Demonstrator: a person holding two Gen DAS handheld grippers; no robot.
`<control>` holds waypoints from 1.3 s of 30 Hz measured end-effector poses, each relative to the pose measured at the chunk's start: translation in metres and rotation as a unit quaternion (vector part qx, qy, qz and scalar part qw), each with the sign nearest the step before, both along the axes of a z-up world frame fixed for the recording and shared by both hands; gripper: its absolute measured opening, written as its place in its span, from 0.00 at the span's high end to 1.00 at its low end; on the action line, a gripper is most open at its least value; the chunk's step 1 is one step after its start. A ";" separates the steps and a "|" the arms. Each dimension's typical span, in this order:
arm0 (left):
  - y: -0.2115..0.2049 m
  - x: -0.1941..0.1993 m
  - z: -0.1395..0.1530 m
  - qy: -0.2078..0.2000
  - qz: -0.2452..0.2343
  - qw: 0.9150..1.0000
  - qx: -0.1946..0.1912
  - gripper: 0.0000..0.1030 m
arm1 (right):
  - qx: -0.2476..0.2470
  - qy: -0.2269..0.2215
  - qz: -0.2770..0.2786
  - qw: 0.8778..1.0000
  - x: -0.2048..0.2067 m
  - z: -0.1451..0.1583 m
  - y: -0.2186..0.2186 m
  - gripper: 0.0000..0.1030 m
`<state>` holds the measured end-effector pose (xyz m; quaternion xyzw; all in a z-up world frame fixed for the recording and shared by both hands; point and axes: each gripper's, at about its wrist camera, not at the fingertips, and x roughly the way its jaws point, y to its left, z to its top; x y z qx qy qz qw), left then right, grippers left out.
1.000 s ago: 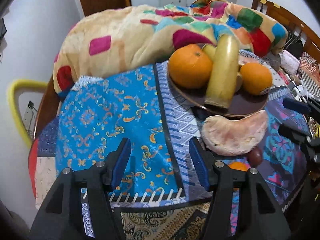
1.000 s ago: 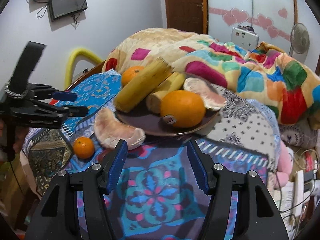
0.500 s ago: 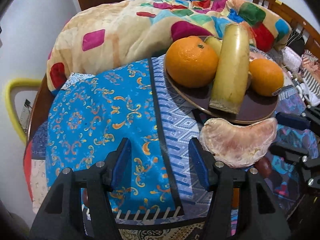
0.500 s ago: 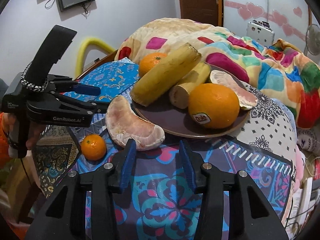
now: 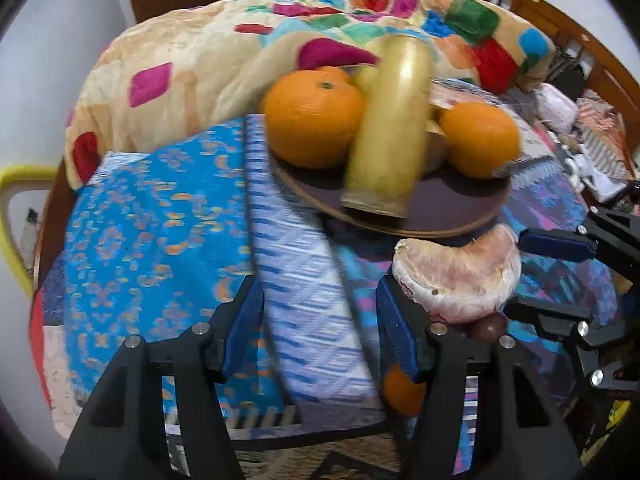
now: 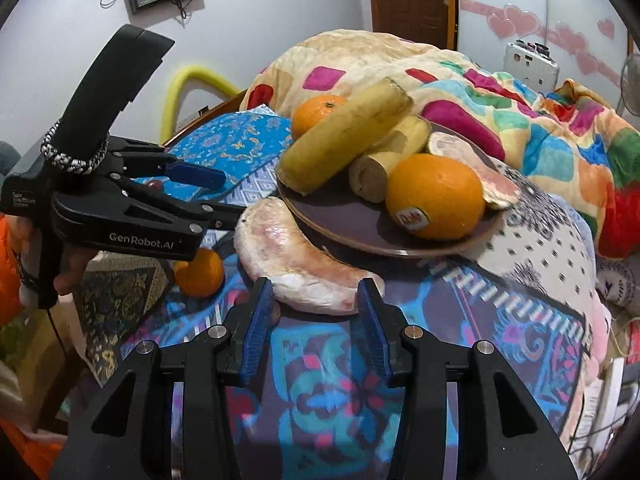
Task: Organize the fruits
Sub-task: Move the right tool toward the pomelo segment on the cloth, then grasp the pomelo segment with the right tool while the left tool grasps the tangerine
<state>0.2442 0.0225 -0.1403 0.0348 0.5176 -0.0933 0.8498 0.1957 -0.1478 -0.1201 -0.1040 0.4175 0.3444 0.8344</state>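
The peeled, crescent-shaped pomelo segment (image 6: 298, 258), pale pink flesh under a whitish membrane, lies on the patterned blue cloth (image 6: 340, 392) at about 7 o'clock from the round dark-brown plate (image 6: 352, 222), its upper end tucked against the plate's rim. My right gripper (image 6: 316, 320) is spread, its blue pads on either side of the segment's lower end; I cannot tell whether they touch it. On the plate sit two large oranges, one stickered (image 6: 436, 196), a long yellow peeled fruit piece (image 6: 346, 136) and another pomelo wedge (image 6: 476, 168). A small tangerine (image 6: 200, 272) rests at 9 o'clock from the segment. My left gripper (image 5: 320, 324) hangs spread over the cloth, pinching nothing.
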 end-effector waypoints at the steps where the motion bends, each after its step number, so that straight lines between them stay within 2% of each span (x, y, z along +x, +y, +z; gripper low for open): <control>1: -0.005 -0.001 0.000 0.001 -0.007 1.000 -0.005 0.42 | -0.001 -0.001 -0.002 1.000 -0.001 0.001 -0.003 0.60; 7: -0.045 -0.004 0.003 -0.002 -0.056 0.998 -0.008 0.42 | -0.019 -0.019 -0.024 0.999 -0.006 0.009 -0.021 0.60; 10: -0.053 -0.005 0.007 -0.011 -0.064 0.998 -0.002 0.42 | -0.029 -0.024 -0.029 0.999 -0.004 0.011 -0.023 0.57; 16: -0.029 -0.018 0.018 -0.016 -0.038 0.999 -0.034 0.42 | -0.078 -0.048 -0.012 0.996 0.001 0.003 -0.018 0.34; 22: -0.002 -0.039 0.017 -0.017 -0.013 0.999 -0.036 0.41 | -0.110 -0.056 0.012 0.992 0.010 -0.002 -0.006 0.32; 28: 0.010 -0.056 0.023 -0.029 -0.006 0.998 -0.058 0.38 | -0.117 -0.032 0.021 0.992 0.016 -0.009 -0.001 0.35; 35: 0.005 -0.065 0.026 -0.044 -0.013 0.998 -0.049 0.38 | -0.107 0.024 -0.013 0.994 0.009 -0.001 -0.013 0.54; 39: 0.000 -0.073 0.026 -0.046 -0.025 0.997 -0.052 0.38 | -0.087 0.061 0.004 0.994 -0.003 0.006 -0.016 0.58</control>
